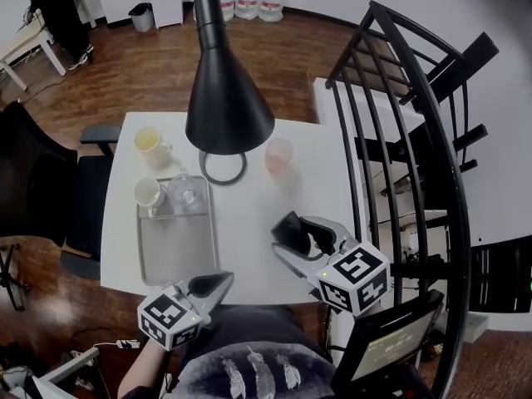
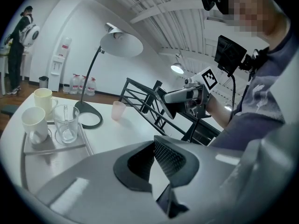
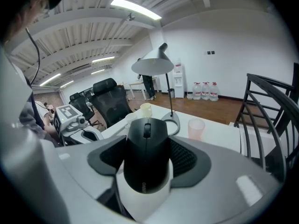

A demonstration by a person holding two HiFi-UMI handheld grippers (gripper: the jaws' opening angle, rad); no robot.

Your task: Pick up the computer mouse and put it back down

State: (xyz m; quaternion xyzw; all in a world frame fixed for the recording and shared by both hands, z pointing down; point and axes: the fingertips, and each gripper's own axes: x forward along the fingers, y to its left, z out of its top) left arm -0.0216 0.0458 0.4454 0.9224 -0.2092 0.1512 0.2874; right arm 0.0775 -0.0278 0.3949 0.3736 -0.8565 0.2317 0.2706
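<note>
One black computer mouse (image 3: 147,155) sits clamped between the right tool (image 3: 148,135) jaws, raised off the surface (image 1: 249,214), long axis along the jaws, wheel end pointing outward. Left tool (image 2: 154,146) jaws meet, empty.

matt black plastic mouse (image 3: 145,157), clear glass mug (image 2: 65,122), dull metal tray (image 1: 174,248), smooth white table (image 1: 249,214)

Black matte computer mouse (image 3: 145,155), scroll wheel on its centre line, wheel end pointing away from the camera. Clamped by its flanks between the jaws of the right gripper (image 3: 148,146). Sits right of the desk lamp base (image 1: 223,167), nearer the person.
</note>
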